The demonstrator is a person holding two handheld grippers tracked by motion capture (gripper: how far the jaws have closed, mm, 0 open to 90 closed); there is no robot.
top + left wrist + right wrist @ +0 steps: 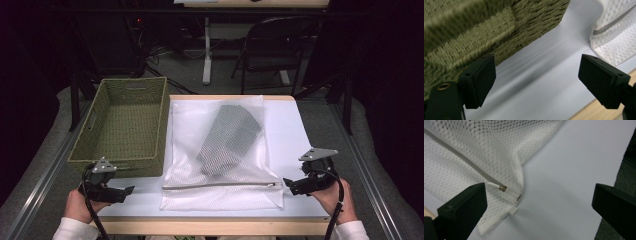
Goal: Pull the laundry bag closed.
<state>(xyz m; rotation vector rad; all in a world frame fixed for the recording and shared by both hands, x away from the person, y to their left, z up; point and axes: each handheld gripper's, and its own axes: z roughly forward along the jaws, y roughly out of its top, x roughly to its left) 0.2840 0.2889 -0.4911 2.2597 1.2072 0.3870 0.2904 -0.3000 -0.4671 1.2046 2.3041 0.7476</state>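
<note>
Hovering at either end of the zip, both grippers hung clear of the white mesh laundry bag (222, 150), which lay flat on the white table (295, 135) at the centre, a grey patterned garment (229, 140) already showing through it toward twelve o'clock. The zip (220, 185) ran straight across the bag's near end, and it looked drawn shut, its pull (503, 188) sitting at the three o'clock end. The left gripper (127, 192), down at eight o'clock beside the green woven basket (125, 125), had its jaws spread wide with nothing between them but bare tabletop. The right gripper (288, 183), at four o'clock, stood just off the bag's corner, jaws equally wide and empty, the zip end lying a little ahead of them. To my eye the packing and closing were done: garment in, bag sealed. What seemed left was the lift into the basket at ten o'clock, which sat empty, and neither hand had a hold on the bag yet.
</note>
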